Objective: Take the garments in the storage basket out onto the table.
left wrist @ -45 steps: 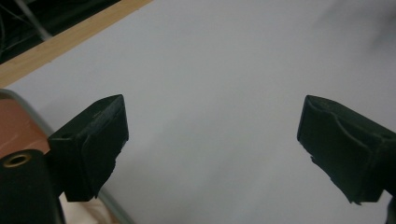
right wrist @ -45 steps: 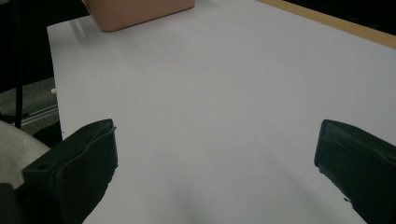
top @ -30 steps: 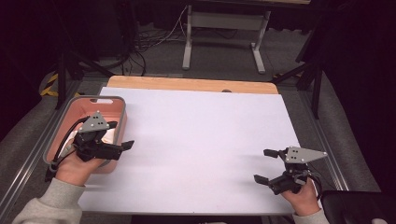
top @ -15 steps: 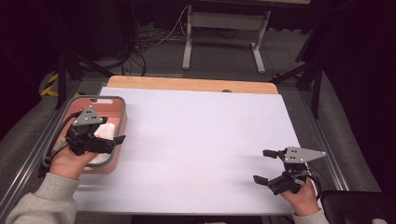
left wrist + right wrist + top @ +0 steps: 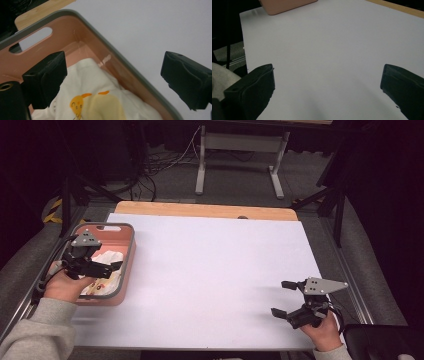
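Note:
A pink basket [image 5: 126,270] with a grey rim stands at the table's left edge. A white cloth [image 5: 105,257] with a yellow print [image 5: 80,105] lies inside it. My left gripper [image 5: 112,269] hovers just above the cloth, over the basket's right half, and its jaws are open with nothing between them [image 5: 115,80]. Near the front right corner of the table my right gripper [image 5: 279,297] is open and empty above the bare white top [image 5: 329,50]. It points left, toward the basket [image 5: 287,5].
The white tabletop [image 5: 215,265] has a wooden strip [image 5: 200,210] along its far edge. Metal rails run along both sides. Beyond the table are a dark floor with cables and a grey stand [image 5: 240,150]. A black object [image 5: 380,340] sits by the front right corner.
My left gripper has drawn back to the left, from the basket's right rim to above the cloth inside. The right gripper has stayed in place.

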`<state>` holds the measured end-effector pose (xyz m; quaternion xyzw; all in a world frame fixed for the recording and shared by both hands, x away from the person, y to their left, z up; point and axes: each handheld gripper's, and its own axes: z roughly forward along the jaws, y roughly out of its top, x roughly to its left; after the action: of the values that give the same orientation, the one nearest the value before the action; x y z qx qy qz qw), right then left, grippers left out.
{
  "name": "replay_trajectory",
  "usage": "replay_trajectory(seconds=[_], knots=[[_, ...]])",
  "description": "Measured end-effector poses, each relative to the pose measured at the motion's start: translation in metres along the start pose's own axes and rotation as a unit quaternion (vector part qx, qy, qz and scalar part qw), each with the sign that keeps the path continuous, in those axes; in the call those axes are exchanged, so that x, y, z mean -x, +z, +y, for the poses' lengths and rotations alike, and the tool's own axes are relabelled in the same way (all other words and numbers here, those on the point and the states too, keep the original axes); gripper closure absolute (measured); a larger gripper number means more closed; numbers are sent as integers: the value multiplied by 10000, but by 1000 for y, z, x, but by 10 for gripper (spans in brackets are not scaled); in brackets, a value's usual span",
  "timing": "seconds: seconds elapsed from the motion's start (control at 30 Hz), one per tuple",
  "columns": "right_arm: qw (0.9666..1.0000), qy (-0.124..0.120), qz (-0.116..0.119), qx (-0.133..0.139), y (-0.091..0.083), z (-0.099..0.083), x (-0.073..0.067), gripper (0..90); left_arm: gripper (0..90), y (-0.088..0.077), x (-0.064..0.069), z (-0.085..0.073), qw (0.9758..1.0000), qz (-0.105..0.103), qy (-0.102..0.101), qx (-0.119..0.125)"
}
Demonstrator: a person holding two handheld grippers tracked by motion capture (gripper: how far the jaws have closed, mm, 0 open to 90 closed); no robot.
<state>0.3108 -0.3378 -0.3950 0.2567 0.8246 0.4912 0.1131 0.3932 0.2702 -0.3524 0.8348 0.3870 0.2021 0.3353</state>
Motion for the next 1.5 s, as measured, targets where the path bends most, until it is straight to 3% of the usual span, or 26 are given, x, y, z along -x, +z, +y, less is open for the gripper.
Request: replay_trajectory(seconds=[0.07,0.13,0.37,0.5,0.63,0.77,0.93,1.03,1.5], knots=[[10000,7,12,8,0,0,0,0,49,1,-9,-3,10000,-47,-78,-39],[10000,18,20,19,1,-1,0,0,61,3,-14,-5,9998,-70,-28,-205],[10000,17,25,10,2,-1,0,0,100,15,-23,-11,9984,-165,-62,-540],[10000,16,28,15,2,-1,0,0,99,21,-29,-15,9982,-161,-154,-558],[10000,14,33,15,2,-2,0,0,99,24,-32,-17,9982,-124,-118,-580],[10000,34,46,14,2,-2,1,0,101,34,-36,-23,9960,-163,-102,-871],[10000,36,51,14,2,-3,0,0,96,43,-37,-27,9939,-284,-167,-1053],[10000,28,61,17,3,-2,0,0,86,47,-38,-28,9921,-223,-179,-1221],[10000,27,63,25,3,-4,1,0,67,63,-40,-32,9861,-357,-327,-1589]])
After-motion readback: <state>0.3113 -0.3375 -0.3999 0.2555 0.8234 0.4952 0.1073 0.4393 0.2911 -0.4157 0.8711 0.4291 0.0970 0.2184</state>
